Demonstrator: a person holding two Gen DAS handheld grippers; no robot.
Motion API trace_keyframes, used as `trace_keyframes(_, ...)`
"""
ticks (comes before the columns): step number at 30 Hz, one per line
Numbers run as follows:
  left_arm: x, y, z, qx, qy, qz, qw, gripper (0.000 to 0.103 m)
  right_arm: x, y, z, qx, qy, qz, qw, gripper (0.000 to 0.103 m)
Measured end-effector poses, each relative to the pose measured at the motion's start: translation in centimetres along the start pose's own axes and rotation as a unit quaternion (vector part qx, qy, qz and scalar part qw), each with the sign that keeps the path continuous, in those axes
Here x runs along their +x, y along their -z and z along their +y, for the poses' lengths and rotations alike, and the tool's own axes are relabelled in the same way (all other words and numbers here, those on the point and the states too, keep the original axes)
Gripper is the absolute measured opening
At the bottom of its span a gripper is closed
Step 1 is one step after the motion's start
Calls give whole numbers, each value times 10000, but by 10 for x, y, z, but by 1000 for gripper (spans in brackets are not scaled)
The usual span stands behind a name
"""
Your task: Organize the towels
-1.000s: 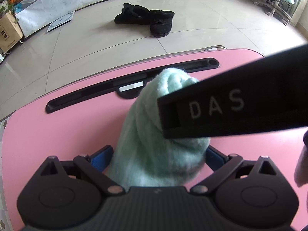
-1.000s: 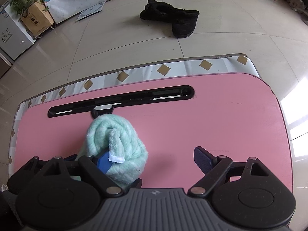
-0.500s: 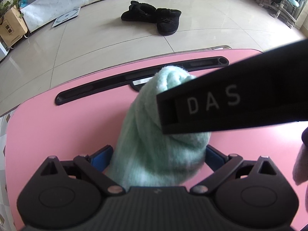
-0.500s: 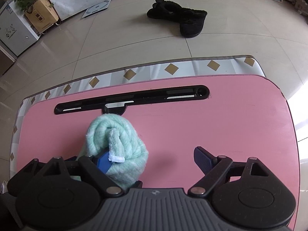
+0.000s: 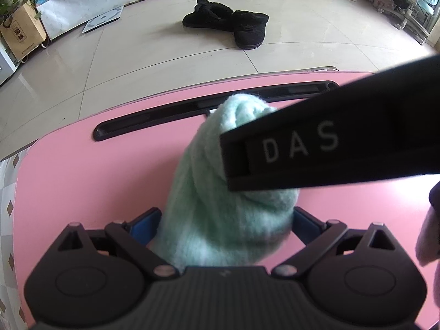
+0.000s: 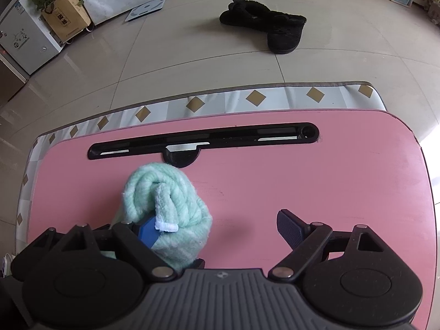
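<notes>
A rolled mint-green towel [image 5: 220, 220] stands on end on the pink table [image 5: 82, 192]. My left gripper [image 5: 224, 217] is shut on the towel, with a blue pad pressed on each side of it. In the right wrist view the same towel [image 6: 176, 192] sits against the left finger [image 6: 147, 229] of my right gripper [image 6: 217, 225]. That gripper is open: its right finger [image 6: 288, 227] stands well clear of the towel over bare table. A black bar lettered DAS [image 5: 330, 143], part of the right gripper, crosses over the towel's top.
A black slot [image 6: 220, 137] runs along the far side of the pink table [image 6: 330, 192], which rests on a diamond-patterned surface [image 6: 255, 97]. Black slippers [image 6: 275, 24] lie on the tiled floor beyond. Pale pink fabric [image 5: 429, 236] shows at the right edge.
Both views have drifted slightly sideways. The towel and both grippers stand as before.
</notes>
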State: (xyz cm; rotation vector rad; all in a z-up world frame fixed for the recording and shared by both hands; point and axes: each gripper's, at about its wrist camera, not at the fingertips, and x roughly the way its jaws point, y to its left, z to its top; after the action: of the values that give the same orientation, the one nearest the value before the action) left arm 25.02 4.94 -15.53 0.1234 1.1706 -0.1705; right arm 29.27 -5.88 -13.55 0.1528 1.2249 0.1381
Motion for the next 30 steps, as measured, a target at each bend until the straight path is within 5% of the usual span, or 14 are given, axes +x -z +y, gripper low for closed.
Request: trace_keyframes(30, -3, 6, 41, -443, -182, 47, 9988, 103, 17, -3, 44, -200, -214, 36, 9996, 87)
